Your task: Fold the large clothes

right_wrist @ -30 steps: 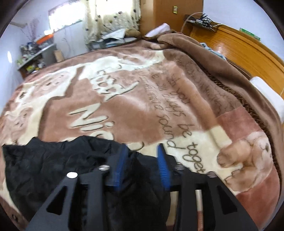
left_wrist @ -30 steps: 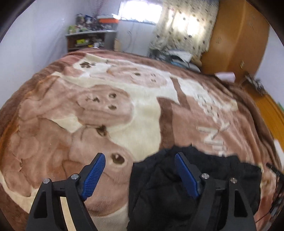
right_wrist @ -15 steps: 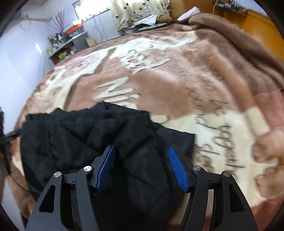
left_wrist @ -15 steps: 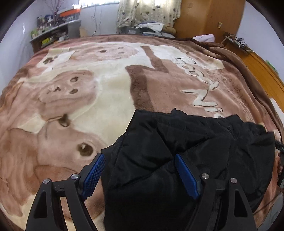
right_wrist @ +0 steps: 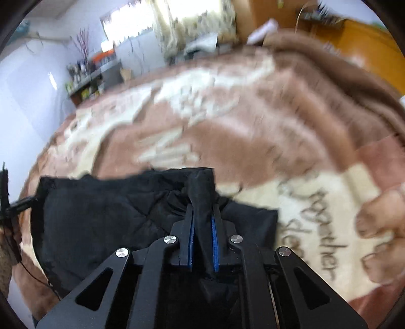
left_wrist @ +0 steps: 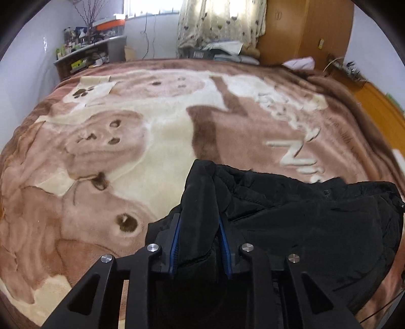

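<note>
A black padded jacket (left_wrist: 303,217) lies bunched at the near edge of a bed covered by a brown and cream blanket (left_wrist: 152,141). My left gripper (left_wrist: 199,227) is shut on a thick fold at the jacket's left end; the fold sticks up between the blue pads. In the right wrist view the same jacket (right_wrist: 106,210) spreads to the left, and my right gripper (right_wrist: 202,220) is shut on a narrow fold at its right end. The right wrist view is blurred by motion.
The blanket (right_wrist: 240,126) covers the whole bed beyond the jacket. A cluttered shelf (left_wrist: 88,55) stands at the far left, curtains (left_wrist: 217,22) and a wooden wardrobe (left_wrist: 303,30) at the back, a wooden headboard (left_wrist: 379,106) along the right.
Both grippers were open over the jacket half a second ago; both have closed on folds of it. The right gripper's view has swung and is now blurred.
</note>
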A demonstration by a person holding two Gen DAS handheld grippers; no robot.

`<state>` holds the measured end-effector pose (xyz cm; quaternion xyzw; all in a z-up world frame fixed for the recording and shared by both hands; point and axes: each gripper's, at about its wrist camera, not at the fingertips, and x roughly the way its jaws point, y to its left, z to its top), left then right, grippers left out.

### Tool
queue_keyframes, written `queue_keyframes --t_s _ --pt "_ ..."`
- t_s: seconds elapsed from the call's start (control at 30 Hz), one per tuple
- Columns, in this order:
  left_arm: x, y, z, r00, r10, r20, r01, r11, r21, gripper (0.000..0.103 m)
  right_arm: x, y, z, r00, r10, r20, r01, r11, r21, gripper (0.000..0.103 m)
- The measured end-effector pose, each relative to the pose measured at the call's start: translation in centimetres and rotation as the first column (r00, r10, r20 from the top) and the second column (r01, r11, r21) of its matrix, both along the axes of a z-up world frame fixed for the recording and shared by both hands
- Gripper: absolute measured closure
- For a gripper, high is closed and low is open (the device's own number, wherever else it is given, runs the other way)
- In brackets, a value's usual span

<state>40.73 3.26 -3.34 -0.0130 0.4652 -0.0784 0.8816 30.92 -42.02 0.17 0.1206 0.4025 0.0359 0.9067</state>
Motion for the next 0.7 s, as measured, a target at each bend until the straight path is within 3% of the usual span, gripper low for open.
queue_keyframes --t_s 0.1,0.2,0.27,0.43,0.57,0.7 --pt "0.4 -1.3 0.0 1.0 -0.016 -0.006 0.016 0.999 0.038 0.075 -1.2 -0.1 0.8 1.0 -0.031 0.003 0.031 0.998 -0.046 0.093" --pt "2.2 -2.8 -1.9 0.998 0.009 -0.054 -0.004 0.995 0.104 0.075 1.0 0.7 -1.4 0.996 -0.049 -0.081 0.038 0.99 -0.139 0.093" --pt "3.0 -3.4 -3.1 0.996 0.042 -0.085 -0.03 0.991 0.132 0.072 3.2 0.8 -3.8 0.983 -0.081 -0.167 0.056 0.987 -0.15 0.092" --pt "3.9 -5.9 -5.2 0.994 -0.041 -0.102 0.071 0.947 0.314 0.07 5.4 2.4 -7.6 0.953 -0.075 -0.294 -0.009 0.961 -0.276 0.091" --pt "4.4 -5.5 -6.8 0.99 -0.02 -0.143 0.061 0.955 0.29 0.07 6.3 2.7 -9.5 0.927 -0.061 -0.371 -0.052 0.956 -0.287 0.089" --pt "4.7 -6.0 -7.9 0.986 -0.003 -0.165 0.055 0.949 0.312 0.07 7.0 3.9 -11.2 0.896 -0.048 -0.441 -0.111 0.938 -0.328 0.088"
